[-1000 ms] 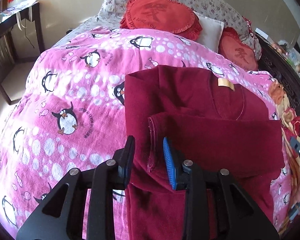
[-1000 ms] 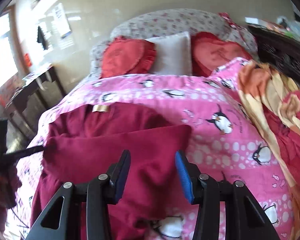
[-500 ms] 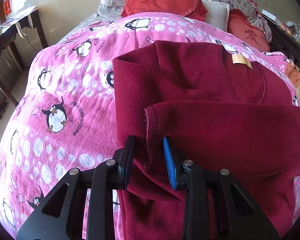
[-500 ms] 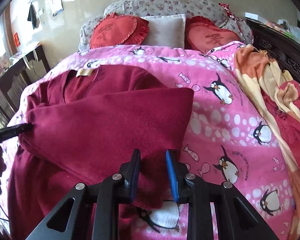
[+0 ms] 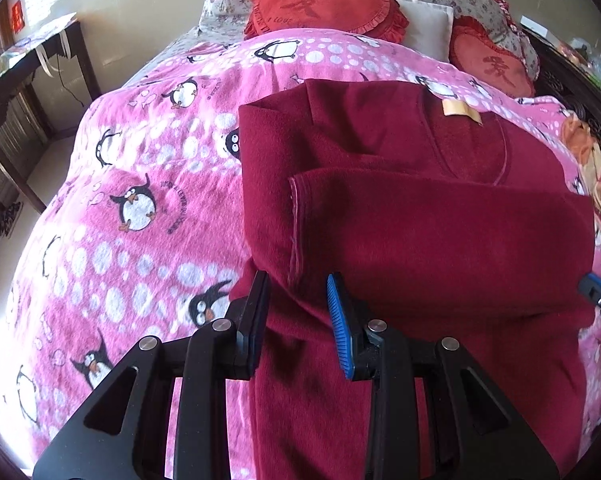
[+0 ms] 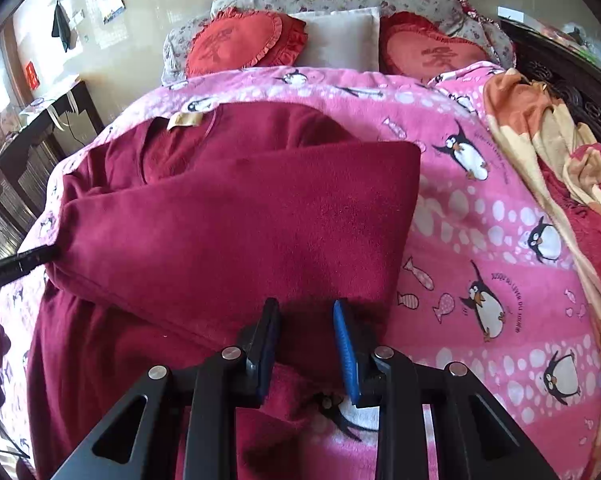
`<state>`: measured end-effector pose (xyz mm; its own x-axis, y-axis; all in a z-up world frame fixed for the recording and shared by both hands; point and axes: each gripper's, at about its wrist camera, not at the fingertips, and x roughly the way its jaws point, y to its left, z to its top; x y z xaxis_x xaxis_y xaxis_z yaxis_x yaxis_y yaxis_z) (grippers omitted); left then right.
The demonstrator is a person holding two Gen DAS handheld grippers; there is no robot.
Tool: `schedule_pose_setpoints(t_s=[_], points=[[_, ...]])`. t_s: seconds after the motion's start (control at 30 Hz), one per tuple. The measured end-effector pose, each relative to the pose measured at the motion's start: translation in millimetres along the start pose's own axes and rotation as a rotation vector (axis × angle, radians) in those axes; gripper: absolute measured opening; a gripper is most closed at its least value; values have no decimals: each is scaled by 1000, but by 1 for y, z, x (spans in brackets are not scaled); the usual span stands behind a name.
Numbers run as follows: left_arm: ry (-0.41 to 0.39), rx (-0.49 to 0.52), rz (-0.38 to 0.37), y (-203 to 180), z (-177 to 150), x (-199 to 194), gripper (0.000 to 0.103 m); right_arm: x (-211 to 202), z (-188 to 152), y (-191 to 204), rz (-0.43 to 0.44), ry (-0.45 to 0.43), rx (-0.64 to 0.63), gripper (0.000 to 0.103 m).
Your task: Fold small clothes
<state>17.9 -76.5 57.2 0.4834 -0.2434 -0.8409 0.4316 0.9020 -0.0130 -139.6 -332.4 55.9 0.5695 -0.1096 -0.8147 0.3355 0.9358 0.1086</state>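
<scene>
A dark red sweater (image 5: pixel 420 232) lies on the pink penguin blanket (image 5: pixel 140 200), collar and tan label (image 5: pixel 460 112) toward the pillows. A band of it is folded over across the body. My left gripper (image 5: pixel 297 280) is shut on the left end of that fold. In the right wrist view the same sweater (image 6: pixel 240 232) fills the middle, and my right gripper (image 6: pixel 306 306) has the fold's right end bunched between its pads, the jaws just starting to open. The left gripper (image 6: pixel 20 264) shows at the fold's far left end, and the right gripper (image 5: pixel 596 296) as a blue tip at the right edge.
Two red heart cushions (image 6: pixel 244 40) and a white pillow (image 6: pixel 340 36) lean at the head of the bed. An orange and red quilt (image 6: pixel 560 140) is heaped along the right side by a dark carved frame (image 6: pixel 572 76). A dark desk (image 5: pixel 28 68) stands left.
The right jaws have narrowed from wide open onto the fold's right end. Both grippers have sunk closer to the bed, and the folded band now lies lower across the sweater.
</scene>
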Motion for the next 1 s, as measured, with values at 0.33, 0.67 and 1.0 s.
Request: schedule_pose_setpoints(t_s=[0.33,0.67,1.0], points=[[4,5,-9,-1,-29,-28,29,-42,-21,10,73,-32,30,39],[26,-38,-69,3,-58,-45,48,-50,-43,7,62,-10,41,46],[99,-95,-147,21,-102,-59,48,-53,-76,-16,65,50,68,47]])
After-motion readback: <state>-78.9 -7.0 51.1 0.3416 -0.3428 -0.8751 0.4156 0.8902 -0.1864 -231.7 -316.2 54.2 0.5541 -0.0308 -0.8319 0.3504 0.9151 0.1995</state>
